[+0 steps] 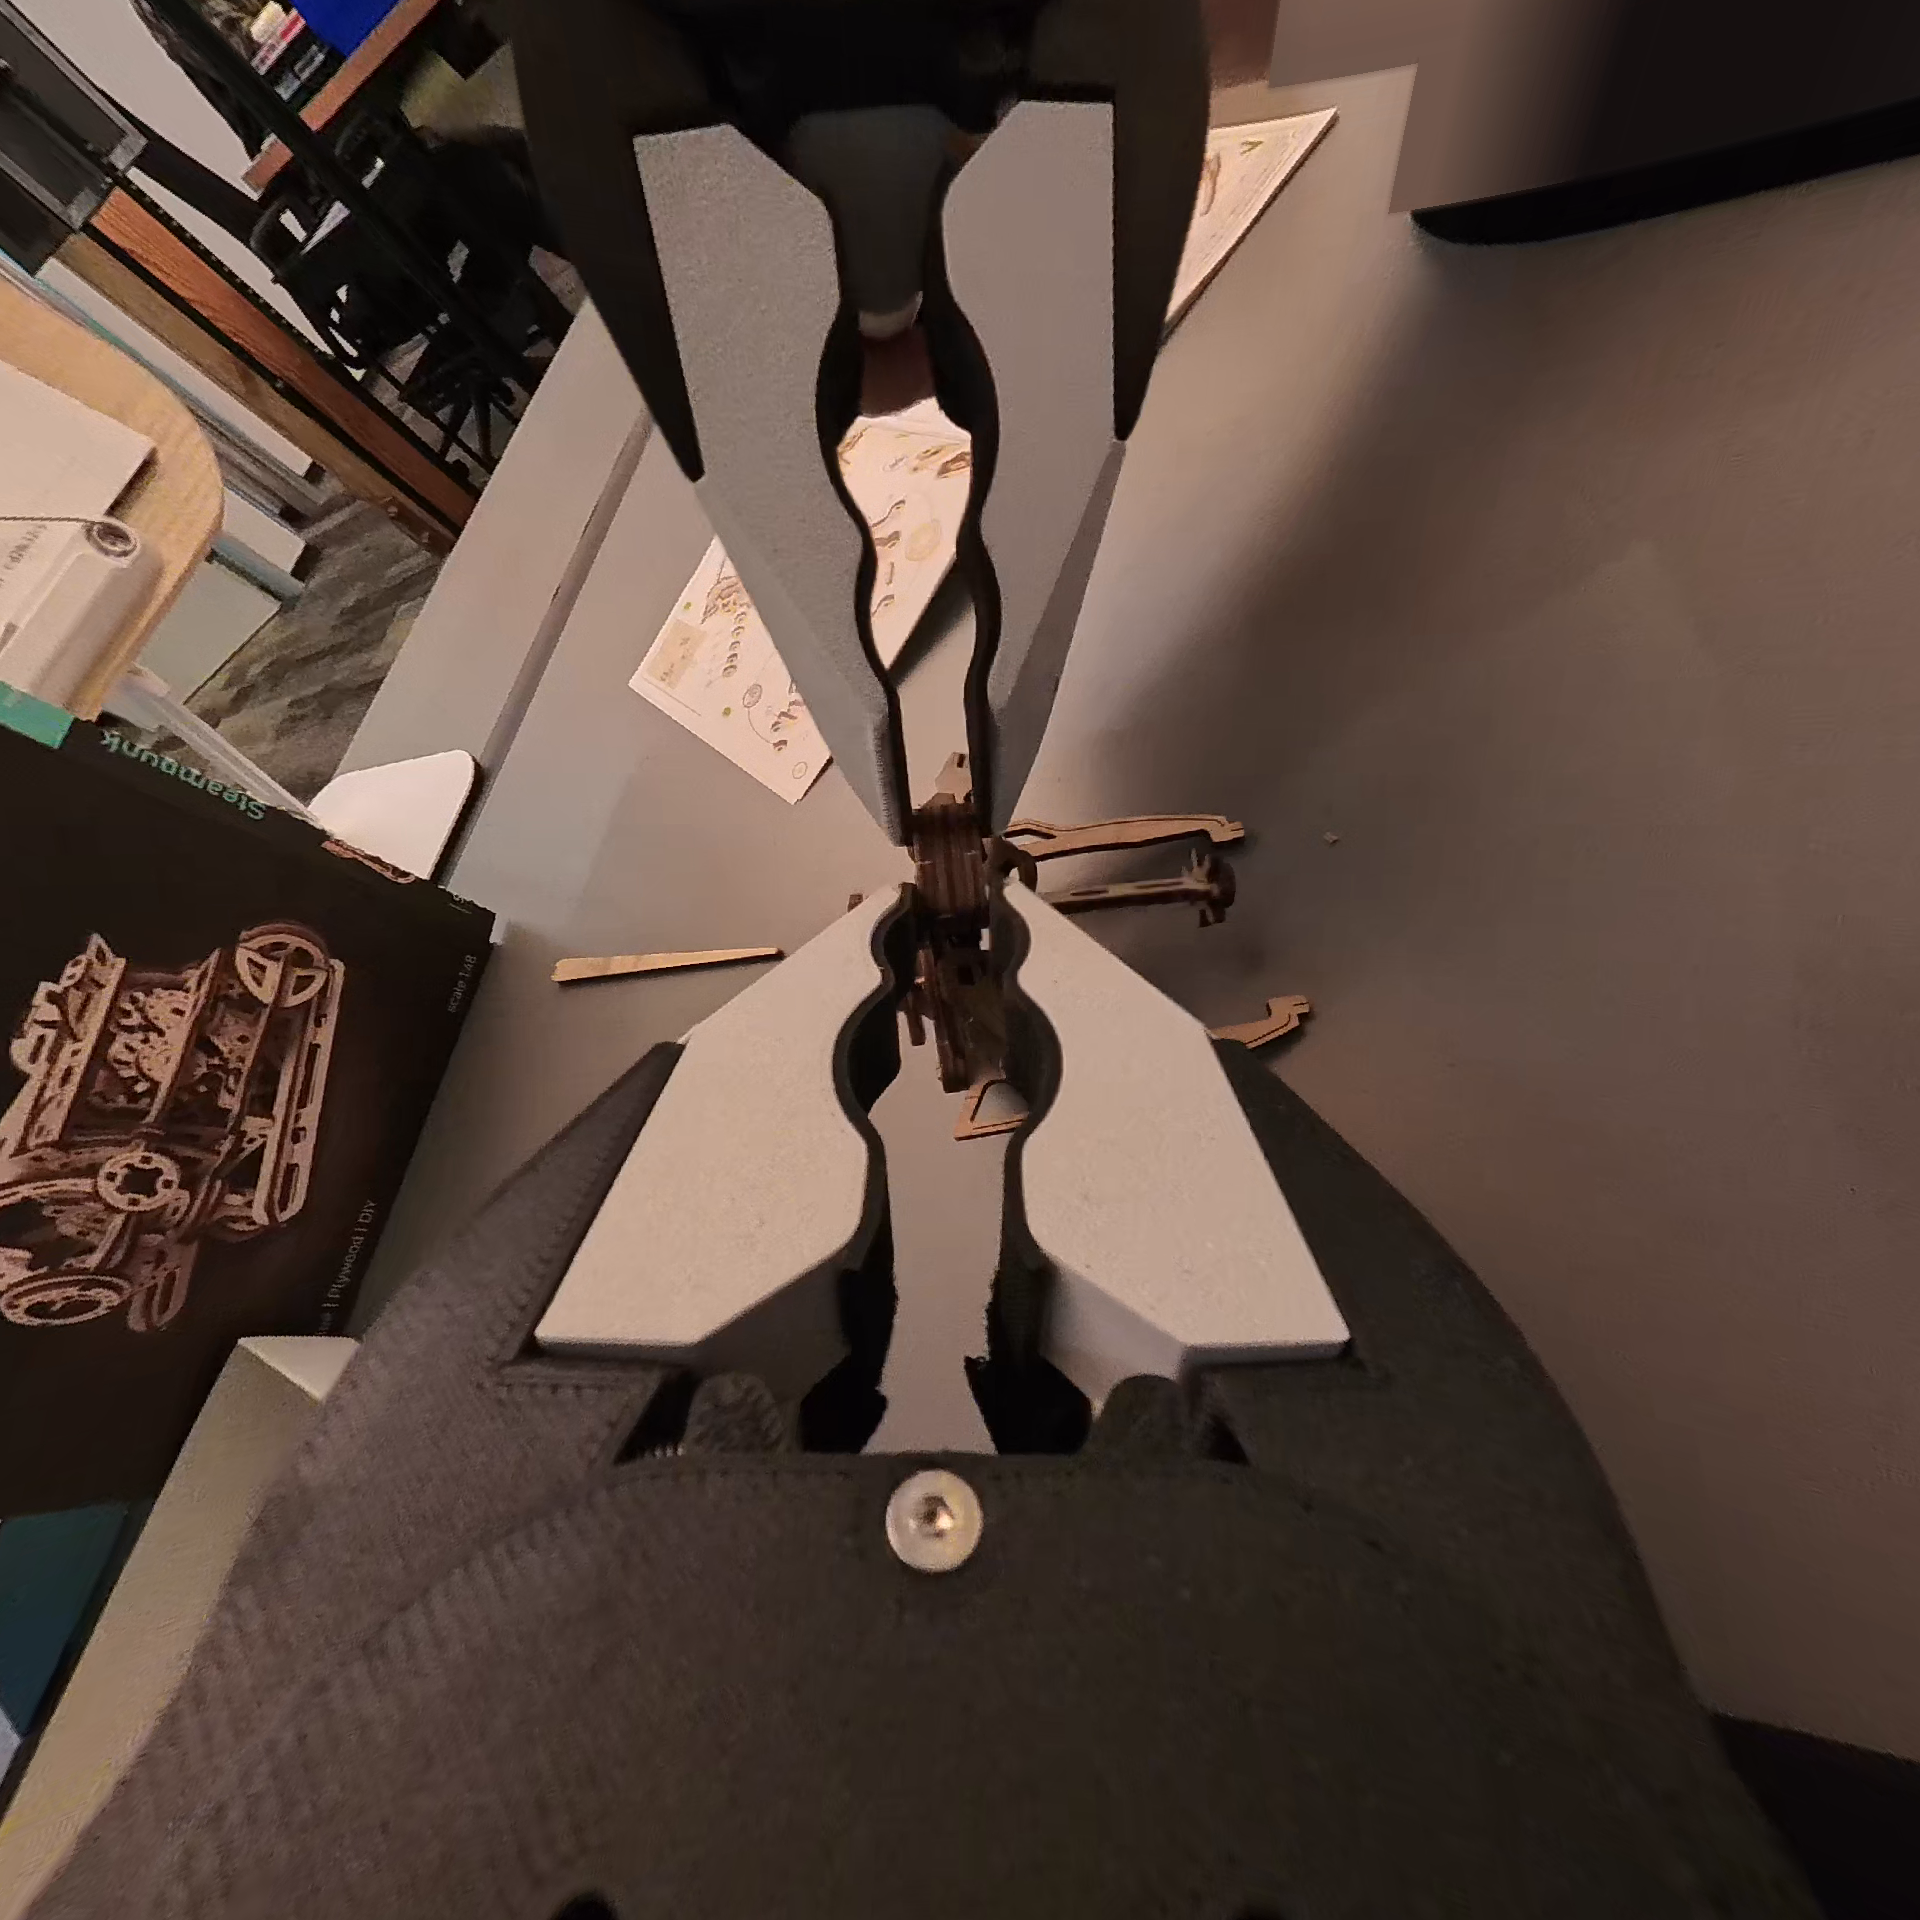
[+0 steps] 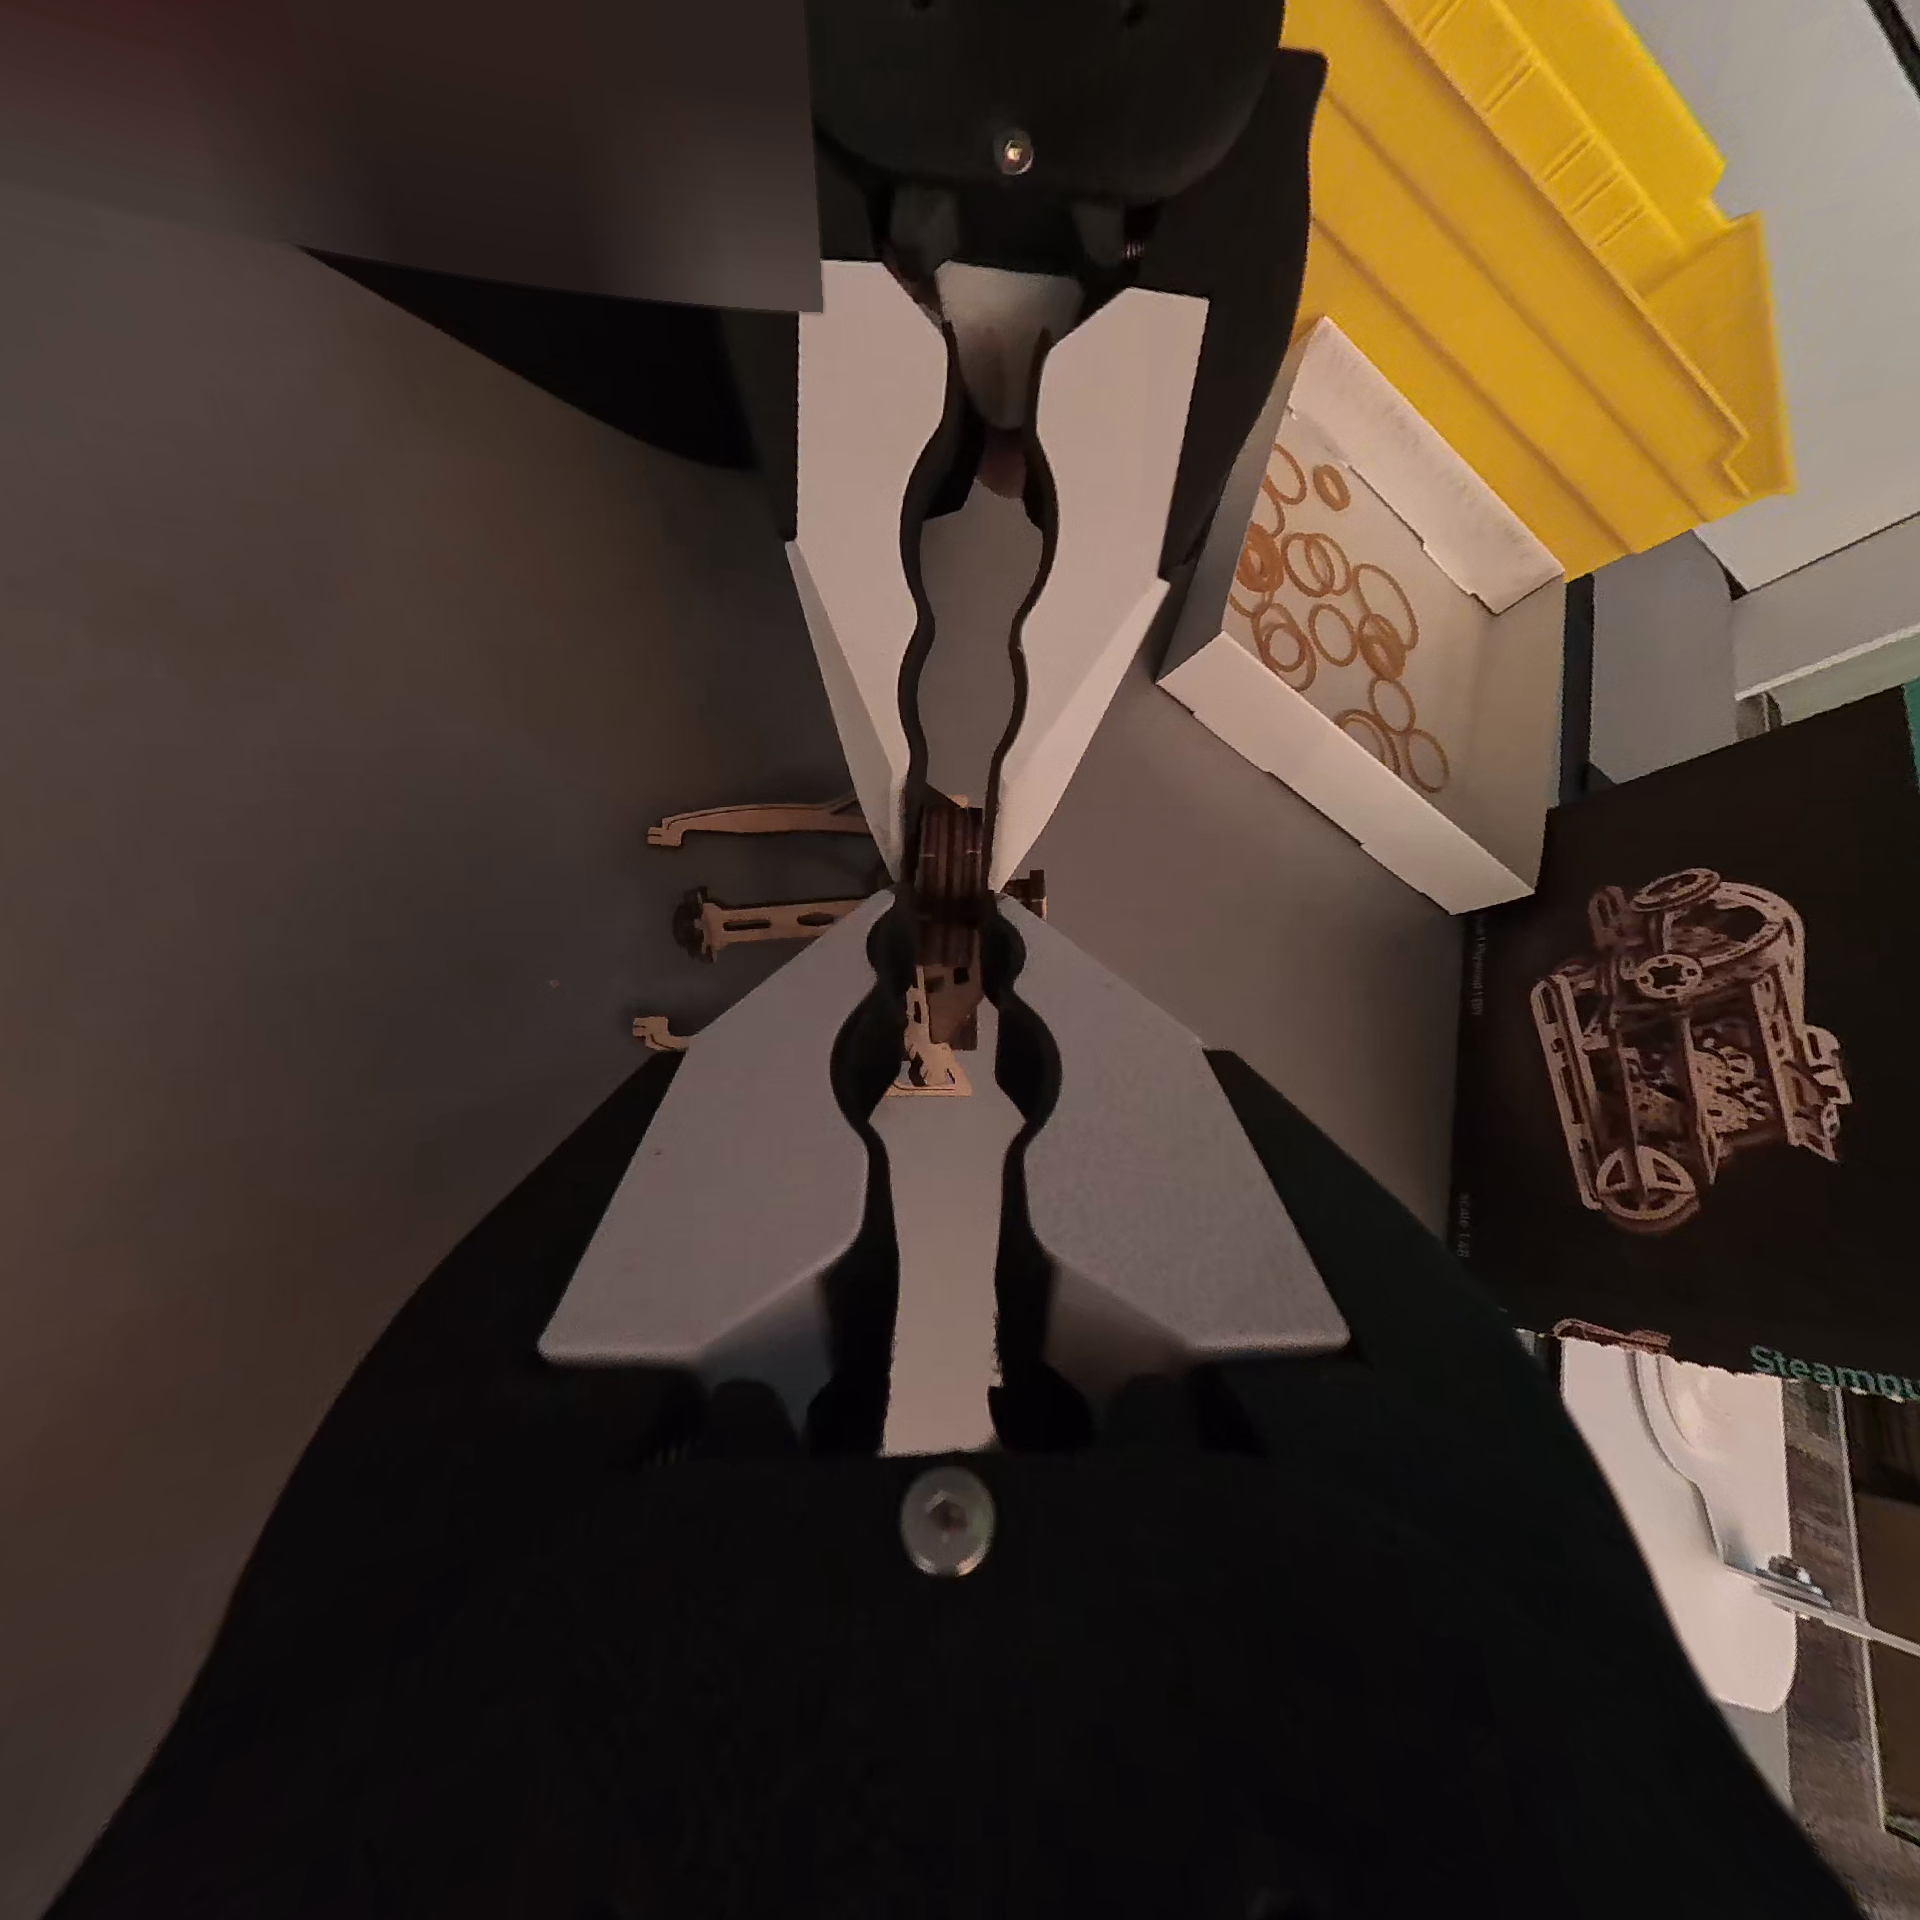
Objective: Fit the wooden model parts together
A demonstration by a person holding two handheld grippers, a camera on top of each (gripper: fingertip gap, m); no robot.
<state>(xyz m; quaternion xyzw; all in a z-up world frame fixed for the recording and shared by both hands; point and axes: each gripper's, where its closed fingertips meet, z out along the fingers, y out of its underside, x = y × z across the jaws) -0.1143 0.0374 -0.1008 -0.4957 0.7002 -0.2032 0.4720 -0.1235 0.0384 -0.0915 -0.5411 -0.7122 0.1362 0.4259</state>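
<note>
A small layered wooden assembly (image 1: 943,857) is held above the grey table (image 1: 1455,727) between two grippers that meet tip to tip. My left gripper (image 1: 954,899) reaches in from below in the left wrist view and is shut on the assembly's near end. My right gripper (image 1: 943,826) comes from the opposite side and is shut on its far end. In the right wrist view the same assembly (image 2: 943,862) sits between the right gripper (image 2: 943,899) and the left gripper (image 2: 948,831). More of the assembly hangs between the fingers, partly hidden.
Loose wooden parts lie on the table: two long pieces (image 1: 1122,831) (image 1: 1143,888), a thin stick (image 1: 665,964), a hooked piece (image 1: 1262,1023). An instruction sheet (image 1: 748,665), a dark model box (image 1: 208,1091), a white box of wooden rings (image 2: 1351,644) and a yellow bin (image 2: 1538,312) stand around. Both grippers' tips are close together, under 4 cm apart.
</note>
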